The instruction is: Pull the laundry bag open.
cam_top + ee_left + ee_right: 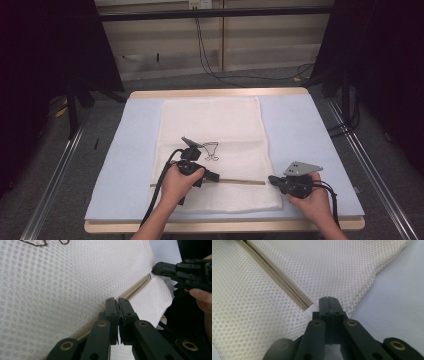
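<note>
A white mesh zippered laundry bag (212,150) lies flat on the pale blue worktop (300,130). Both hand-held grippers are pinched together on its beige zipper (284,285): left (117,300) mid-way, right (329,298) at the end.

A white mesh laundry bag (212,145) lies flat on the pale blue mat (300,130), long side running twelve to six. A small dark drawing (211,150) sits near its middle. A beige zipper (240,181) crosses the near part from nine to three, its teeth closed at the three o'clock end (304,305).
</note>
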Action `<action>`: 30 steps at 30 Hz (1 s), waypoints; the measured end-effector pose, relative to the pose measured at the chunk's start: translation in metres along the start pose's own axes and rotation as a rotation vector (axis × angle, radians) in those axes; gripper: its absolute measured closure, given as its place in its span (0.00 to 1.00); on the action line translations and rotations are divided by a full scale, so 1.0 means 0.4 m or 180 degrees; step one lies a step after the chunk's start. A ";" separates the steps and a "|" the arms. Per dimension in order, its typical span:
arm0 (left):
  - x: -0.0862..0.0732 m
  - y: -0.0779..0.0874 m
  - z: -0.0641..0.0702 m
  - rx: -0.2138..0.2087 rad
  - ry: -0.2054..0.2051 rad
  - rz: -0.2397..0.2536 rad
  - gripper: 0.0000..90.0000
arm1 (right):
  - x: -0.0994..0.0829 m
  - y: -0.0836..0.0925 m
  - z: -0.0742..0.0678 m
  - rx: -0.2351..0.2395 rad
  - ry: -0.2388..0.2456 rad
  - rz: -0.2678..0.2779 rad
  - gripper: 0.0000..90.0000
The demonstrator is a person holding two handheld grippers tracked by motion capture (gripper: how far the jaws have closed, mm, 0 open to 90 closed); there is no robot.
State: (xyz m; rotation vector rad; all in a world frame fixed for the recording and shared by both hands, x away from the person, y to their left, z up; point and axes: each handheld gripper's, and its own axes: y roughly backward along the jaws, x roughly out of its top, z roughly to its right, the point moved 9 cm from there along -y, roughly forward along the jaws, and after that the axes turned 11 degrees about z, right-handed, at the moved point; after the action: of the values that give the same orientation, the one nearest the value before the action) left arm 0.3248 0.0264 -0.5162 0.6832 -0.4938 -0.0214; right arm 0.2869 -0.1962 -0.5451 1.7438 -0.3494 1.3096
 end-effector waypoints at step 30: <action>-0.022 0.116 -0.096 0.0120 0.0166 0.0197 0.97 | 0.000 0.000 0.000 -0.0006 0.0001 0.0001 1.00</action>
State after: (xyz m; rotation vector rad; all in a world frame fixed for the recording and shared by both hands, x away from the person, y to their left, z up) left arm 0.3277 0.0873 -0.5174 0.7035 -0.4661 0.0640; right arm 0.2868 -0.1961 -0.5450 1.7421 -0.3505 1.3096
